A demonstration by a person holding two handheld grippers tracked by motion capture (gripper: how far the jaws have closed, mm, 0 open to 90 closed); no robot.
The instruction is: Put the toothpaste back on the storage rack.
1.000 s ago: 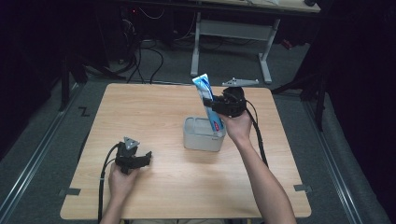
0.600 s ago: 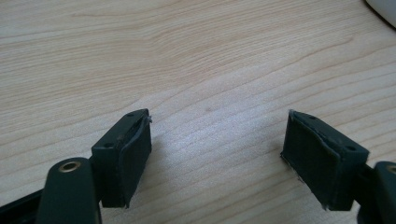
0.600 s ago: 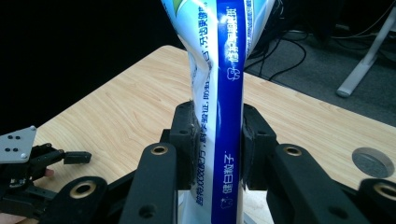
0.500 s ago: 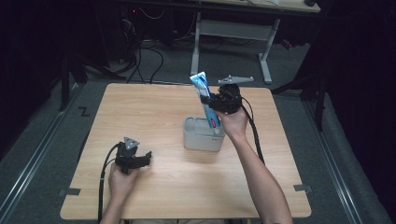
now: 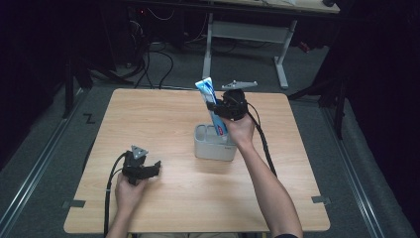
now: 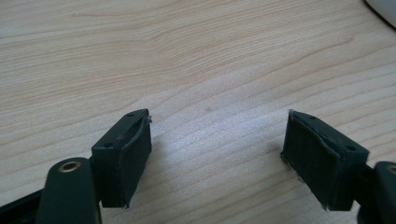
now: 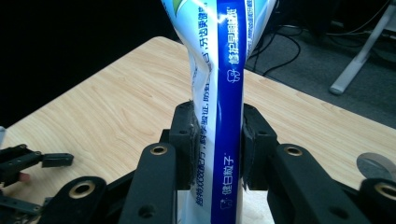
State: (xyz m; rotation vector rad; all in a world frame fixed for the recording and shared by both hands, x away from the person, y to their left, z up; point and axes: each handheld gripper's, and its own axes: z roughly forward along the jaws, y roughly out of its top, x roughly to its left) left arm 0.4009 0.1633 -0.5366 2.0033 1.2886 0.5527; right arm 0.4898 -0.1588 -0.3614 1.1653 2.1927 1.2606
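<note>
Standing upright at frame centre, lower end in the grey holder (image 5: 214, 148): white-and-blue tube (image 5: 212, 106), creased where pinched. Right gripper (image 5: 221, 107) clamped its middle, forearm angled up from lower right. Left gripper (image 5: 154, 168) lay agape, empty, lower left.

right gripper (image 5: 221, 105) moved slightly toward table's far edge, toothpaste tube (image 5: 213, 106) carried along above grey holder (image 5: 214, 148)

A light wooden table (image 5: 163, 124) stands on grey floor (image 5: 44, 163). Beyond its far edge, black cables (image 5: 158, 59) and a white desk frame (image 5: 247, 32).
</note>
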